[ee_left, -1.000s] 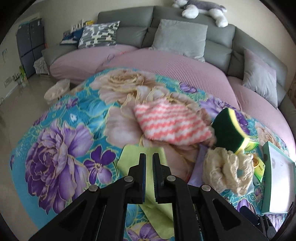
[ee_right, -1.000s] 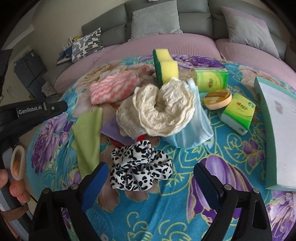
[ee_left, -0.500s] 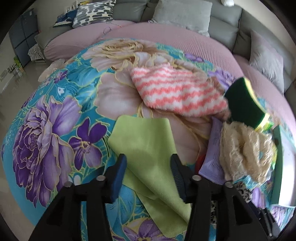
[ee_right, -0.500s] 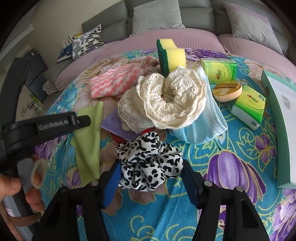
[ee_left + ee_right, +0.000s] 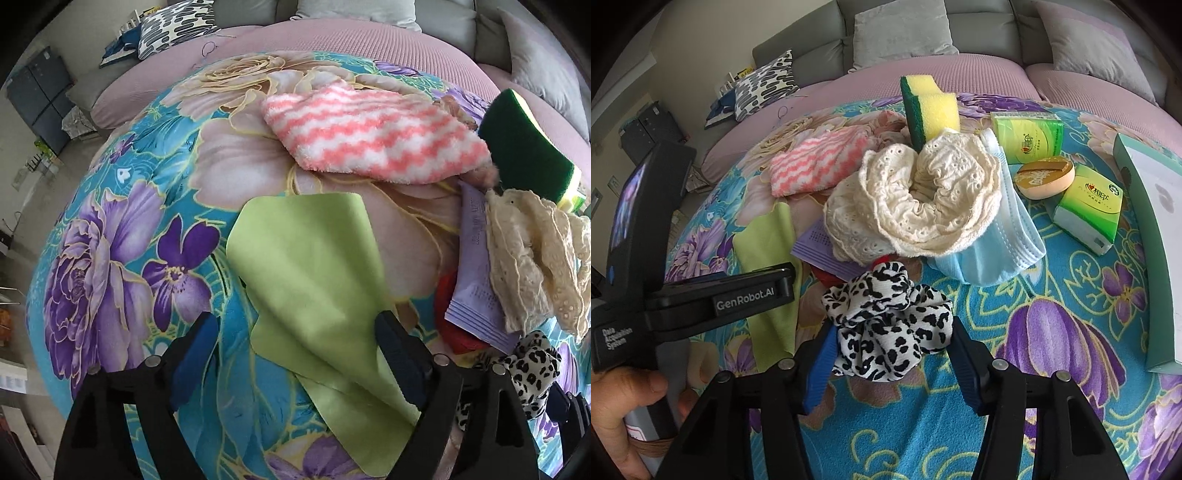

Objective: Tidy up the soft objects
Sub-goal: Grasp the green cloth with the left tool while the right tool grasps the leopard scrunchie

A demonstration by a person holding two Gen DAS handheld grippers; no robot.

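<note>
Floral tablecloth (image 5: 1015, 417) — grey sofa (image 5: 979, 33) beyond, pink-covered seats (image 5: 332, 44)

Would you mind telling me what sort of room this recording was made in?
Most likely a home living room. A grey sectional sofa with throw pillows curves behind a table under a floral tablecloth, where household soft goods like a cream scrunchie lie.

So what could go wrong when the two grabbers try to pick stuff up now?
The right gripper straddles the spotted scrunchie, which touches the red item under the cream scrunchie; lifting might drag the pile. The left gripper, wide open over the flat green cloth, may pinch the flowered cover too.
</note>
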